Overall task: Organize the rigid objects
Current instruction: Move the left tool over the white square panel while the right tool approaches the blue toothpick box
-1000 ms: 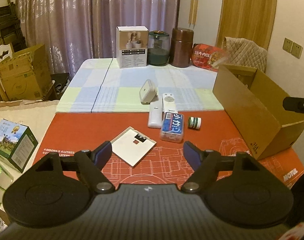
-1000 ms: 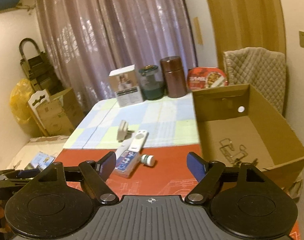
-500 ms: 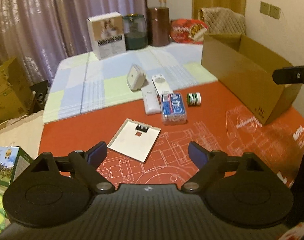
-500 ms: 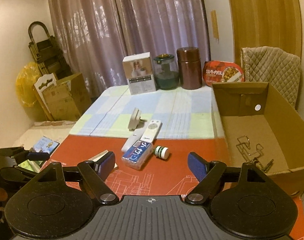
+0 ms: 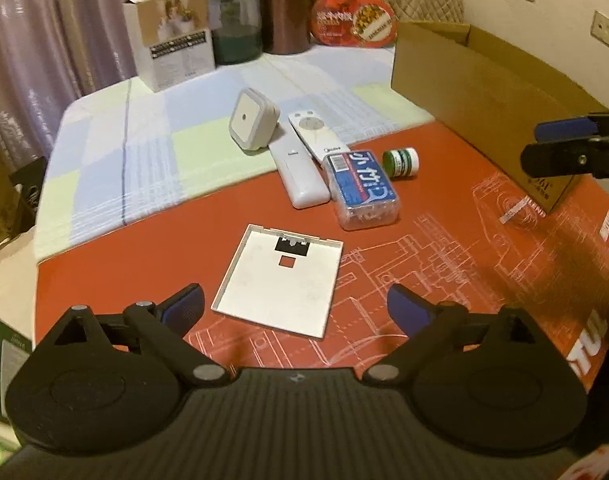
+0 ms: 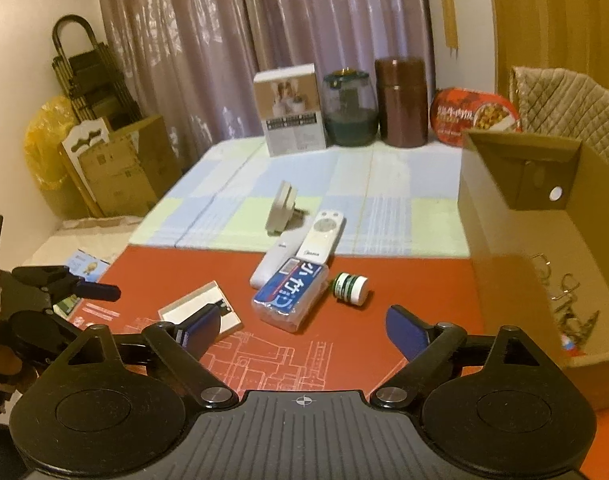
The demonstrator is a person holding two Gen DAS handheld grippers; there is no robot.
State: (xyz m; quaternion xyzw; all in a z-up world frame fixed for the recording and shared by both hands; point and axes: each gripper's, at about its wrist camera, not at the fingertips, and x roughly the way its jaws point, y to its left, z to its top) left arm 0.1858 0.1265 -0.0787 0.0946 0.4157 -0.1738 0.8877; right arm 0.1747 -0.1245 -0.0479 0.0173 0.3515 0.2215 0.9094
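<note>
1. The left gripper [image 5: 295, 308] has just been opening; its jaws stand wide with nothing between them, above the red mat [image 5: 144, 248].
2. Just beyond its fingertips lies a flat white panel [image 5: 278, 280], flat on the mat.
3. The right gripper [image 6: 304, 328] has also just been opening and is spread and empty, over the mat.
4. Ahead of it sits a cluster: a blue-labelled clear case [image 6: 290, 294], a green-banded small jar [image 6: 350, 288] on its side just right of the case, and two white remotes [image 6: 322, 240] side by side, touching the case.
5. A white plug adapter [image 5: 251, 119] stands on the checked cloth [image 5: 144, 140], beside the remotes.
6. The open cardboard box [image 6: 504, 248] stands to the right, with wire clips [image 6: 564, 300] inside.
</note>
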